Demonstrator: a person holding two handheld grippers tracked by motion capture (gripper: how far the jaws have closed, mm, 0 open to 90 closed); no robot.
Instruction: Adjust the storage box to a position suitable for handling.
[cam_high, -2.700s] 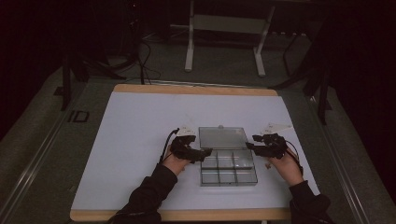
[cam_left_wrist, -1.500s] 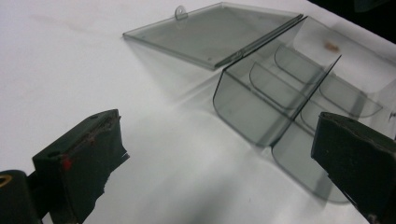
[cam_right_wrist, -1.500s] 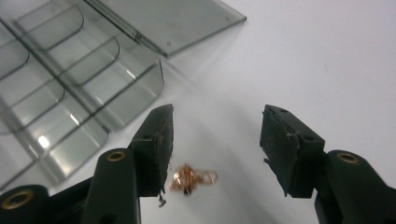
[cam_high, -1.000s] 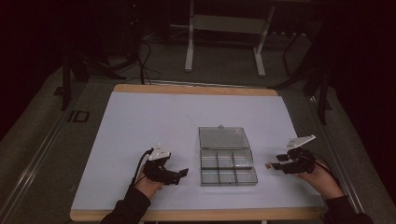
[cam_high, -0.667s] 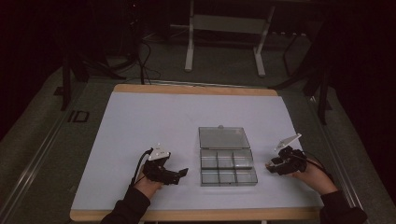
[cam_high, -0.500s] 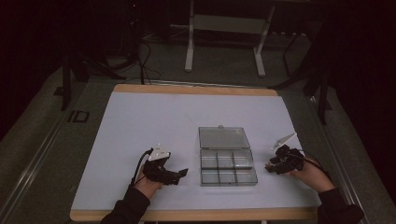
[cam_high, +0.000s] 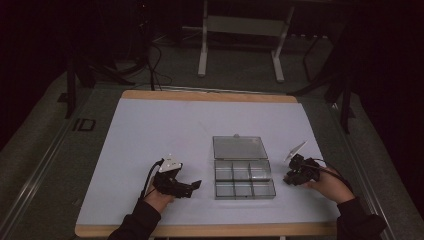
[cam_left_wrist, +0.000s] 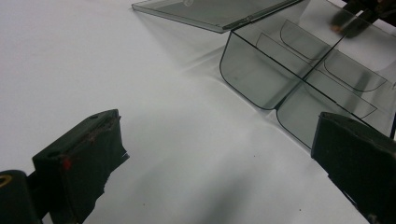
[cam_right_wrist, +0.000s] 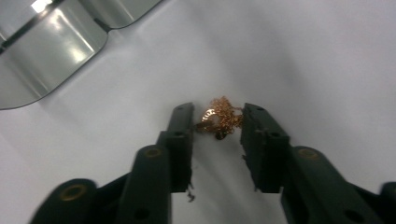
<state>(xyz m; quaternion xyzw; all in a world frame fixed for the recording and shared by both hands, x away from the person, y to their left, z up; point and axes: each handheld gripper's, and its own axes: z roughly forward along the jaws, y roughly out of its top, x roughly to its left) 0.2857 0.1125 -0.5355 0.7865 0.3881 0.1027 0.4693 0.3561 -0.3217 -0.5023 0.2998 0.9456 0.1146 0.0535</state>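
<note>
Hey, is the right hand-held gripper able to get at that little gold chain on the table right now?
Probably yes. The right hand-held gripper already has the gold chain between its jaws, which have just been closing, with nothing in the way. The compartment box sits apart to one side.

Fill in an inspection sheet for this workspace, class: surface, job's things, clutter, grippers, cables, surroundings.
Surface: white mat on a wood-edged table.
Job's things: clear box, lid open and laid back flat, six compartments, all look empty; small gold chain bunched on the mat right of the box.
Clutter: nothing seen.
Grippers: left gripper open, low over the mat left of the box, nothing between its fingers; right gripper has just been closing round the chain, fingers at its sides, firm grip not certain.
Cables: one trails from the left gripper; more on the floor behind.
Surroundings: dark room, metal stand legs beyond the table.
</note>
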